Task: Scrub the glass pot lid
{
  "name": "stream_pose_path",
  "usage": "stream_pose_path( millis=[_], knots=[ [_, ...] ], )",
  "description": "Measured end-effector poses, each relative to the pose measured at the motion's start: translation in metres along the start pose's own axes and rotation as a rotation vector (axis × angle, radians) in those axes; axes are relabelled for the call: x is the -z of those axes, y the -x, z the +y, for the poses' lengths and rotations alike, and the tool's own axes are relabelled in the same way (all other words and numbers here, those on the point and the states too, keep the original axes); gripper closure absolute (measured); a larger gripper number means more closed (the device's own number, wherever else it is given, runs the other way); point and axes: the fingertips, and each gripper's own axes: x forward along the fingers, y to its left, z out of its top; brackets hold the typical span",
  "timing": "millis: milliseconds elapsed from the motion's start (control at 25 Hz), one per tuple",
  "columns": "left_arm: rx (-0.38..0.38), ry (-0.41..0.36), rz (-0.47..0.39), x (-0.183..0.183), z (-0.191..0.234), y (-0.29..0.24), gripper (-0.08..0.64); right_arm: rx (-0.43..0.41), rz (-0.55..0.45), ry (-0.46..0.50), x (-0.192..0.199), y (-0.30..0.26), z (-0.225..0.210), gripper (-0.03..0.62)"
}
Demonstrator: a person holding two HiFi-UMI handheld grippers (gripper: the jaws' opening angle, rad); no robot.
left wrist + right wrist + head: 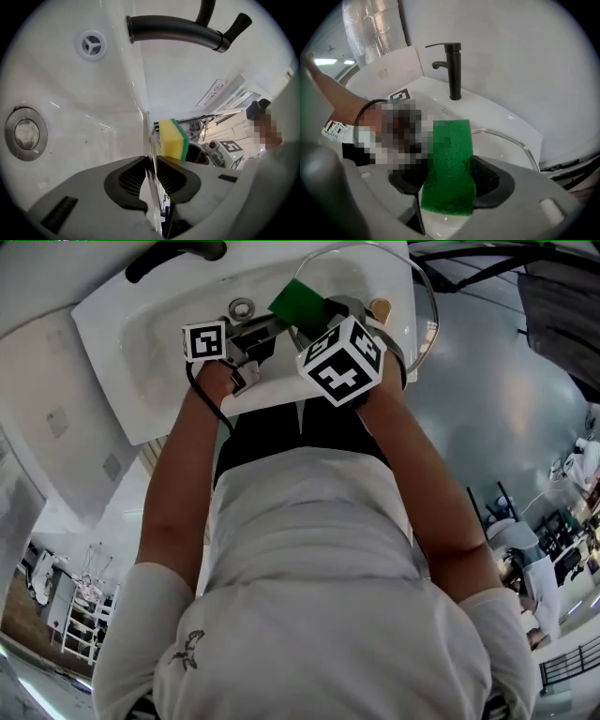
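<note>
Glass pot lid (pixel 148 140), seen edge-on in the left gripper view, upright over the white sink (pixel 70 93); in the head view its metal rim curves out past the basin's right edge. Left gripper (pixel 152 183): both jaws closed on the lid's rim, one ribbed pad against each face of the glass.

Sponge (pixel 449 164), yellow with a green scouring side, clamped between the jaws of the right gripper (pixel 447 180), with its free end sticking out beyond the pads. From the left gripper view the sponge sits just beside the lid's right face, yellow side towards the glass; whether they touch cannot be told. In the right gripper view the green side faces the camera, and the lid's rim shows behind and to the right of it.

Surroundings: round metal drain (pixel 26 133) in the basin floor, a small overflow opening (pixel 92 44) in the wall above it, and a black tap (pixel 178 30) at the back of the sink. The head view shows both of the person's forearms reaching over the sink's near edge, each gripper carrying a marker cube
</note>
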Motion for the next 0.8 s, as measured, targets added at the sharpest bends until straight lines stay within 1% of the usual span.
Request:
stream_pose_path(
  millis=[120, 240, 480, 640, 800],
  knots=[
    [-0.007, -0.011, 0.008, 0.0, 0.0, -0.001, 0.488, 0.031, -0.028, -0.016, 0.01, 0.005, 0.004, 0.307],
    [-0.007, -0.004, 0.013, 0.0, 0.0, -0.002, 0.488, 0.043, -0.034, -0.03, 0.021, 0.01, 0.009, 0.307],
    [-0.01, 0.007, 0.02, 0.0, 0.001, -0.003, 0.488, 0.047, -0.004, 0.029, 0.048, 0.016, 0.028, 0.308],
    [-0.015, 0.004, 0.033, 0.001, 0.0, -0.004, 0.488, 0.032, 0.029, 0.072, 0.079, 0.022, 0.043, 0.308],
    [-0.014, 0.002, 0.038, 0.002, 0.0, -0.005, 0.488, -0.005, 0.074, 0.056, 0.122, 0.032, 0.055, 0.308]
  ],
)
